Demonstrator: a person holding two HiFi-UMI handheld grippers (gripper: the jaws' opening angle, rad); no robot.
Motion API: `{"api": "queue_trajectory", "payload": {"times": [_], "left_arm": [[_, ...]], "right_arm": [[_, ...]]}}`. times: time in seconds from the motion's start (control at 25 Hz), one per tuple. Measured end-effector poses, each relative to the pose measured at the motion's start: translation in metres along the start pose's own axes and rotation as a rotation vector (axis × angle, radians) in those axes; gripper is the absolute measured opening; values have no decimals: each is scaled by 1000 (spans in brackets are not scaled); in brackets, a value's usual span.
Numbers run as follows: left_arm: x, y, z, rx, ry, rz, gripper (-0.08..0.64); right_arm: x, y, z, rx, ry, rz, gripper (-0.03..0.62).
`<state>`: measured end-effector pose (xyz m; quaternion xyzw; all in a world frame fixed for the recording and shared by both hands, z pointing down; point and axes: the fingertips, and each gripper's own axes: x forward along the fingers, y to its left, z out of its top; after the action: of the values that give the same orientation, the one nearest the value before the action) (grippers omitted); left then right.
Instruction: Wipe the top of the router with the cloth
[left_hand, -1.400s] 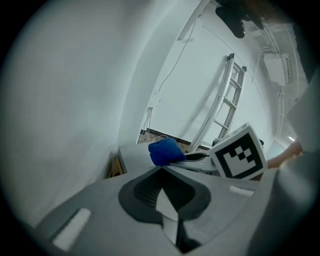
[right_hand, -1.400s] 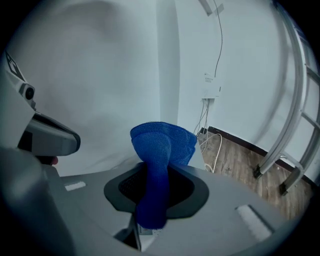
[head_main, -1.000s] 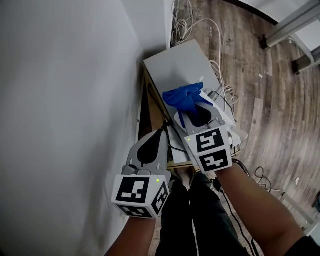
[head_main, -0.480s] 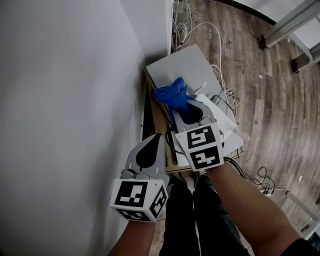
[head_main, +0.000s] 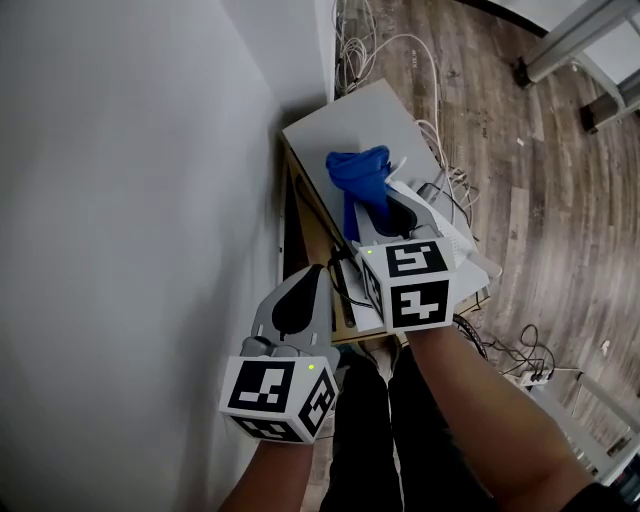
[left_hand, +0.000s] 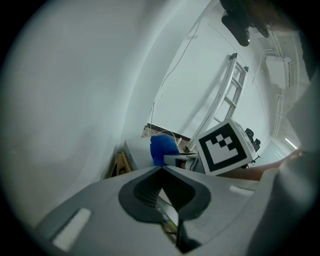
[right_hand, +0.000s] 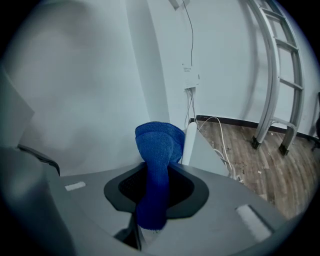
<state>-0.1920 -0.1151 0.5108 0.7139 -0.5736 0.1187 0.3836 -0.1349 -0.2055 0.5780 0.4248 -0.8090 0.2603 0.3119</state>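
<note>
Left gripper (head_main: 316, 272) at 7 o'clock, jaws pressed together on nothing. Right gripper (head_main: 378, 212) is clamped on the cloth (head_main: 358, 172), whose long axis runs along the jaws, sticking out toward 12 o'clock, past the router (head_main: 456, 243) at 3 o'clock, over the grey box (head_main: 350, 120).

You've got a plain white wall (head_main: 130, 200) on your left. Grey-brown wood-plank floor (head_main: 540, 200) on your right, white cables (head_main: 365, 50) tangled along the wall base. Metal ladder (right_hand: 280, 75) by the far wall, dark baseboard (right_hand: 235, 121). Dim, even light.
</note>
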Motion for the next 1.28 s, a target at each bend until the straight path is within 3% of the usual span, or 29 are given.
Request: {"api": "queue_trajectory", "payload": {"times": [0.64,0.8,0.96,1.08,1.28], "left_arm": [[20,-55,59,106,-34,-34,0],[28,-59,49,102,-19,-30,0],[41,-55,8,70,24,-20,0],[49,-61,-16,60,66,-26,0],[61,-80,-26,87,95,-47,0]], "right_arm": [[-69,-16,42,24,-80,3,112],[-68,-26,17,34,-48,5,112],[-61,-40,-39,39,24,2,114],[-74,-47,-66,29,44,5,114],[-107,-68,-98,54,72,-25,114]]}}
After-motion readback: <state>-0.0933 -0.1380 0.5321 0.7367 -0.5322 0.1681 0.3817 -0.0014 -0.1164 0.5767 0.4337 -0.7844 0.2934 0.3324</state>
